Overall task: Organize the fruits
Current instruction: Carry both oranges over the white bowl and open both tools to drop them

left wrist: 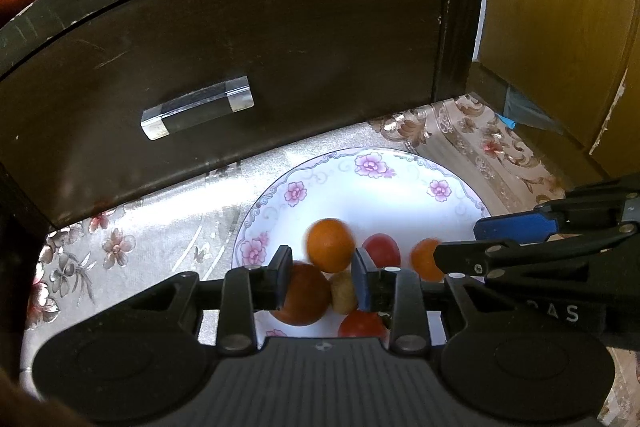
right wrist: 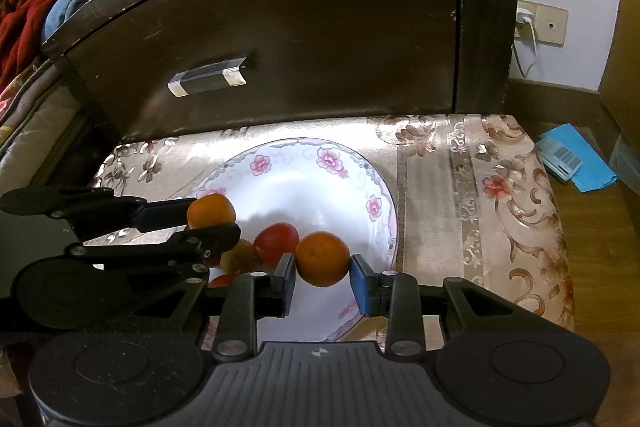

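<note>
- Left gripper (left wrist: 322,277) over the near rim of the floral plate (left wrist: 400,163), jaws parted; an orange (left wrist: 330,245) sits between the pads, blurred, can't tell if they press on it.
- Right gripper (right wrist: 322,281): second orange (right wrist: 322,259) between its pads, small gap visible on the blue-pad side.
- In the plate: another orange (left wrist: 302,295), two red fruits (left wrist: 382,250), one yellowish fruit (left wrist: 343,291).
- Plate sits on a patterned cloth (right wrist: 460,163), in front of a dark cabinet (right wrist: 300,27).

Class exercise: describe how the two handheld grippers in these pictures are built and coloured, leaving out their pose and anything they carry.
Both the left gripper and the right gripper are matte black, with hinged linkage arms on silver pivot pins, round side discs and a ribbed grey body. Each has one blue finger pad. Pale letters mark the right gripper's side. No cables or sleeves show.
</note>
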Demonstrator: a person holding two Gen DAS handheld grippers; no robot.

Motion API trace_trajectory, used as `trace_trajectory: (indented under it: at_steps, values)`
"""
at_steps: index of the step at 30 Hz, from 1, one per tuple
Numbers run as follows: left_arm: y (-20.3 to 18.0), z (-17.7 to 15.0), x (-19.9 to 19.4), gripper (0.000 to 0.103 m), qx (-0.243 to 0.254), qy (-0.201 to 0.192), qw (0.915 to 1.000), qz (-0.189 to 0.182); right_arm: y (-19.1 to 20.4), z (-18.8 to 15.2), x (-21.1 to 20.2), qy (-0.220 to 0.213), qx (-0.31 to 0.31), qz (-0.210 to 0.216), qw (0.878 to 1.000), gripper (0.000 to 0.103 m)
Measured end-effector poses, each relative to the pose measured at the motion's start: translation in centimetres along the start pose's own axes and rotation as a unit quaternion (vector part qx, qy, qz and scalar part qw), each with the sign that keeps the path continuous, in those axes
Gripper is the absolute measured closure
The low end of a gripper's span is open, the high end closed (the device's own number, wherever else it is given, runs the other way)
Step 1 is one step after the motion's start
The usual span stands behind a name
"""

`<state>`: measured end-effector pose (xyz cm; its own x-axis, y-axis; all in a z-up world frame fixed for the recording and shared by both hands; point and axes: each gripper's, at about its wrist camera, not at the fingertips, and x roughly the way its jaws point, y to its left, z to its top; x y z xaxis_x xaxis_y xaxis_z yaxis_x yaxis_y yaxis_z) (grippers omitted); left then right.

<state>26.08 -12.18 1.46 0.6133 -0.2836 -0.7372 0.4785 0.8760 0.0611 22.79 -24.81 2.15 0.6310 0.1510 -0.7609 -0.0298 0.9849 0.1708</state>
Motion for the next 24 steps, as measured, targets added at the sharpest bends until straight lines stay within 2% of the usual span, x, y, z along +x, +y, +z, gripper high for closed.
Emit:
trace_trajectory:
  at_steps: [24]
  values:
    - [0.2,0.1,-2.1,0.060,-0.001,-0.018,0.9998,0.011,0.6,-0.2,-1.2,-0.012,-0.010,-0.001,1.000,0.069]
